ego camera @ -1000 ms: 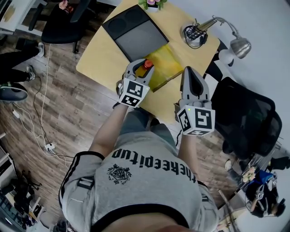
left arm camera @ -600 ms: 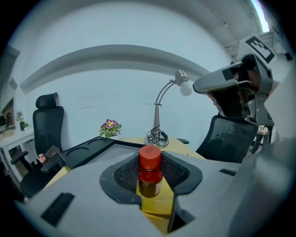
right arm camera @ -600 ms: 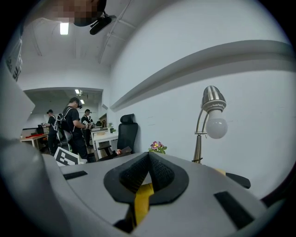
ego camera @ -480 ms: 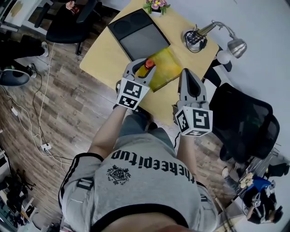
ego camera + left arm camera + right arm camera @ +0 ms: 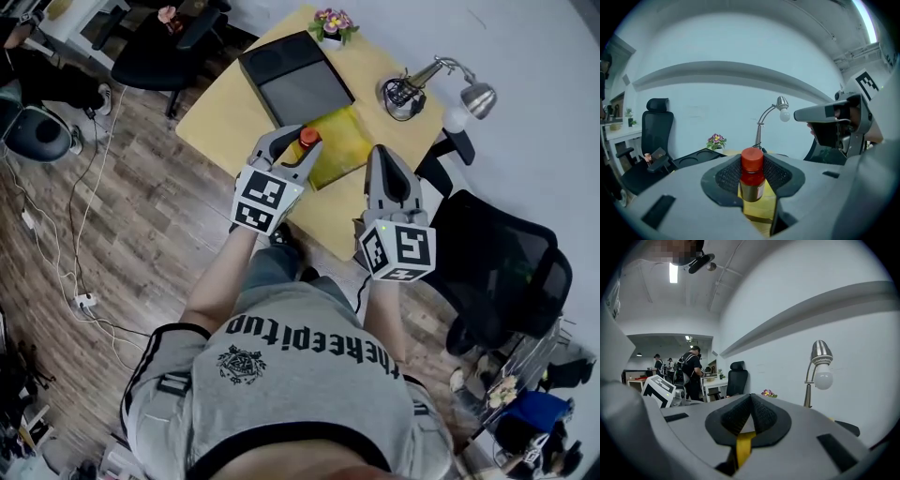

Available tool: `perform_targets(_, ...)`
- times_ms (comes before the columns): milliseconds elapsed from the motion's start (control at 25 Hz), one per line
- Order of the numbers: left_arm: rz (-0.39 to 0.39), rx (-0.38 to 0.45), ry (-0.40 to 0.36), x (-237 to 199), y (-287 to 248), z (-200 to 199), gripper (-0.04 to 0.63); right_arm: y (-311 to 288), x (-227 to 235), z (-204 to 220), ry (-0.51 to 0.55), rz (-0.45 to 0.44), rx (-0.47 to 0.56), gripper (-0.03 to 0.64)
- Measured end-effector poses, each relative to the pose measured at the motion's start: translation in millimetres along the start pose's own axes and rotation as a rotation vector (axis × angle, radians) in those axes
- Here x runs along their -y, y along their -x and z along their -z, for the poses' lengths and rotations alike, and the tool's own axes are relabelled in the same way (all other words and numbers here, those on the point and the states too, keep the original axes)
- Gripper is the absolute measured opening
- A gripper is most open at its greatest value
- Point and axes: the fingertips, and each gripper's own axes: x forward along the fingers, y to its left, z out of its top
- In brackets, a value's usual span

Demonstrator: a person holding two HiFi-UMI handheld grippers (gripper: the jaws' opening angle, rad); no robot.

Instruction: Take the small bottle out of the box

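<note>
between left gripper (image 5: 751, 187) jaws: small bottle (image 5: 751, 174), clamped.

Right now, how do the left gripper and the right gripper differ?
The left gripper is shut on the red-capped small bottle; the right gripper is shut and empty. The left gripper hangs over the yellow box, the right gripper beside it. Both carry marker cubes.

The grey shirt (image 5: 281, 394) carries the print "thekeepitup", seen upside down. No other writing can be read.
</note>
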Motion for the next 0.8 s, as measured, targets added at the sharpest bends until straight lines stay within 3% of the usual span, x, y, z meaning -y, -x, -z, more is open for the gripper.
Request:
perform_targets(240, -0.041, 0.055, 0.035, 9.0, 29.7, -24.9, 0.141, 18.4, -5.0, -10.4, 0.013, -0.026, 0.030, 0.002)
perform_targets(480, -0.081, 0.089, -0.009, 26.1, 62.9, -43.9, 0.141, 42.0, -11.6, -21.5, 0.022, -0.043, 0.062, 0.002)
perform_targets(800, -0.138, 0.150, -0.005, 48.0, 100.9, -67.7, 0.141, 72.9, -16.1, -39.5, 0.033, -0.073, 0.118, 0.002)
